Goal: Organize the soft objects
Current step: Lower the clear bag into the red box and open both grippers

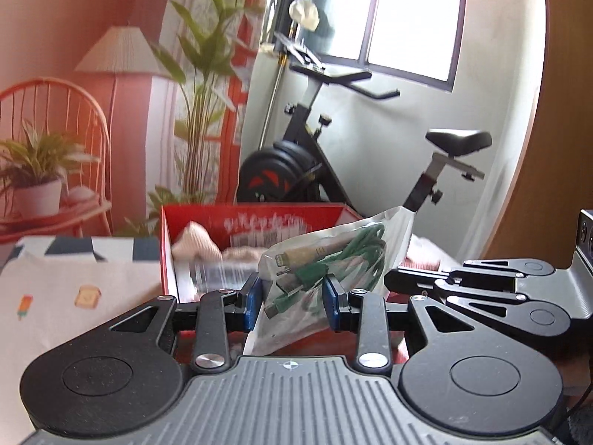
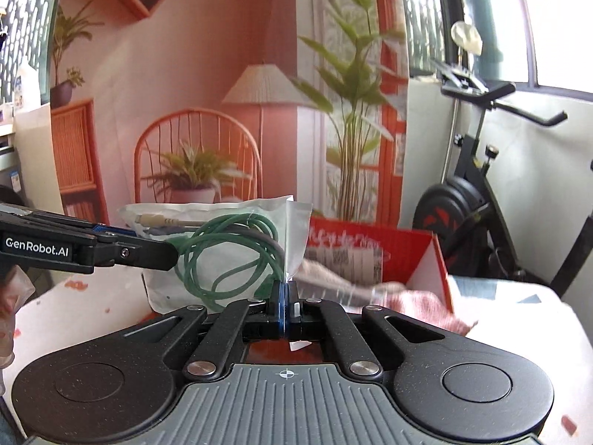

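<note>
A clear plastic bag of cables (image 1: 326, 259) with green and beige cords inside hangs in the air between both grippers. My left gripper (image 1: 292, 302) is shut on the bag's bulky middle, blue pads pressing either side. In the right wrist view the same bag of cables (image 2: 222, 248) hangs left of centre, and my right gripper (image 2: 285, 309) is shut on its thin right edge. The left gripper's arm (image 2: 85, 248) reaches in from the left there. Behind the bag stands a red cardboard box (image 1: 255, 222) holding pink cloth (image 1: 196, 244).
The box (image 2: 415, 256) sits on a table with a printed white cloth (image 1: 74, 289). A pink towel (image 2: 418, 304) hangs over the box's near edge. An exercise bike (image 1: 333, 155) stands behind, beside a backdrop with a chair, a lamp and plants.
</note>
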{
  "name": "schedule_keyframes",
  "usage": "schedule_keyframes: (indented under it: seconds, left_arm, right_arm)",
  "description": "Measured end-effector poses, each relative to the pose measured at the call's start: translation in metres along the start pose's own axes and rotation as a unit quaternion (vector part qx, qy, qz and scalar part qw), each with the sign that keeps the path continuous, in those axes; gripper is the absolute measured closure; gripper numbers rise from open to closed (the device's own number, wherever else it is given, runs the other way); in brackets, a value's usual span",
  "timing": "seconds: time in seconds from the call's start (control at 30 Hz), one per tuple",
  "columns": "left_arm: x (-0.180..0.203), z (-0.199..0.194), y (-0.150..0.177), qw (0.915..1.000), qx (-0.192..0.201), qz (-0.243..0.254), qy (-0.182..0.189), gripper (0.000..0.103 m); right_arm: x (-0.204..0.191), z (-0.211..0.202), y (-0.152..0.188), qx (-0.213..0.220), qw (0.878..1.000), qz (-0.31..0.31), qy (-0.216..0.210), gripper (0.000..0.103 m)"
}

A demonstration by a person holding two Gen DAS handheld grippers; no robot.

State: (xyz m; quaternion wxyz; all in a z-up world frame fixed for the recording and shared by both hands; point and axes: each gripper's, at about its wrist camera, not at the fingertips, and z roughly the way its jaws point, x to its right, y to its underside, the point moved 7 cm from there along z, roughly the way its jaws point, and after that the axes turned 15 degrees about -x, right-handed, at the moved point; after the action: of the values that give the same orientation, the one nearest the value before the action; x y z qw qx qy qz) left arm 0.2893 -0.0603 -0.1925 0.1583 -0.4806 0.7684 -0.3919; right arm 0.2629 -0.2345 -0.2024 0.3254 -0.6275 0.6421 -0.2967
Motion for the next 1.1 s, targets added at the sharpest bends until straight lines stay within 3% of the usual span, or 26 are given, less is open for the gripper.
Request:
schedule_keyframes:
  seconds: [0.37,0.53,0.73,0.87,1.1]
  left_arm:
    - [-0.001,0.013,-0.032,0.9999,0.014,0.005,-0.003,0.066]
    - [-0.009,0.043,-0.041,0.9994,-0.029,-0.017,-0.005,0.066]
    - [-0.001,0.074,-0.043,0.9981,-0.061,-0.002,-0.004,0.066]
    - [-0.005,0.091,-0.041,0.9964,-0.081,0.002,-0.026,0.066]
    - [-0.021,0.088,-0.039,0.9941,-0.086,-0.005,-0.066,0.065]
  right_arm:
    - [0.015,0.008,-0.032,0.014,1.0,0.005,0.014,0.103]
    - [0.029,0.032,-0.032,-0.013,0.999,0.024,0.019,0.103]
    - [0.045,0.064,-0.018,-0.046,0.997,0.057,0.022,0.103]
    - [0.046,0.074,-0.012,-0.052,0.996,0.062,0.029,0.103]
    - [0.045,0.069,-0.002,-0.051,0.996,0.07,0.03,0.101]
